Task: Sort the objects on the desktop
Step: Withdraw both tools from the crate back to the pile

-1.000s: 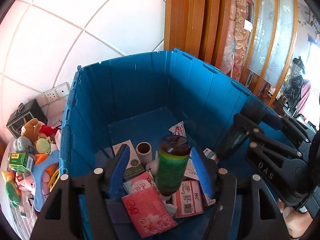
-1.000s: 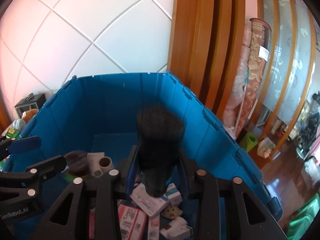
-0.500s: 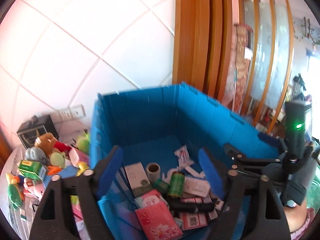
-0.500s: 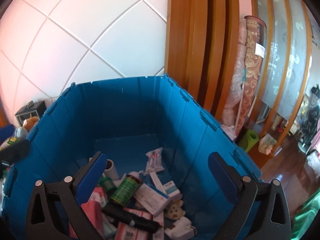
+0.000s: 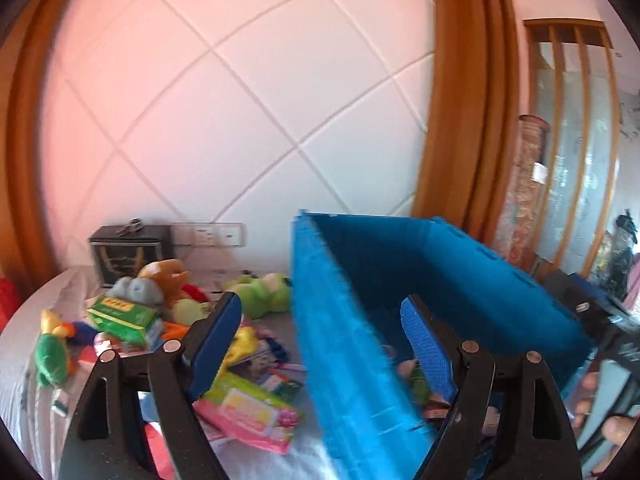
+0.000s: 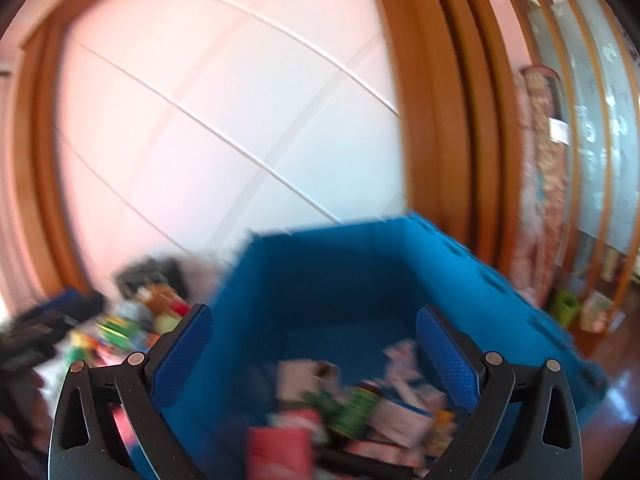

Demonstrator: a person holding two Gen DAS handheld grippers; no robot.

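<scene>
The open blue bin [image 5: 460, 264] stands on the right of the table. In the right wrist view the blue bin [image 6: 360, 264] holds a green bottle [image 6: 356, 404], small boxes and packets, all blurred. My left gripper [image 5: 320, 308] is open and empty, straddling the bin's left wall above a pink tissue pack [image 5: 248, 412]. A green box [image 5: 124, 316], a green frog plush [image 5: 264, 292] and other soft toys lie left of the bin. My right gripper [image 6: 314, 314] is wide open and empty above the bin's near edge.
A black box [image 5: 124, 252] and wall sockets [image 5: 208, 234] sit at the back of the grey table [image 5: 24, 380]. A wooden door frame [image 5: 452, 120] and a rolled rug [image 5: 528, 184] rise behind the bin. A person's fingers [image 5: 600, 412] show at the right edge.
Both grippers let go: the green bottle and a black brush now lie in the bin. Both then rose and drew back; the left swung left over the bin wall towards the toys.
</scene>
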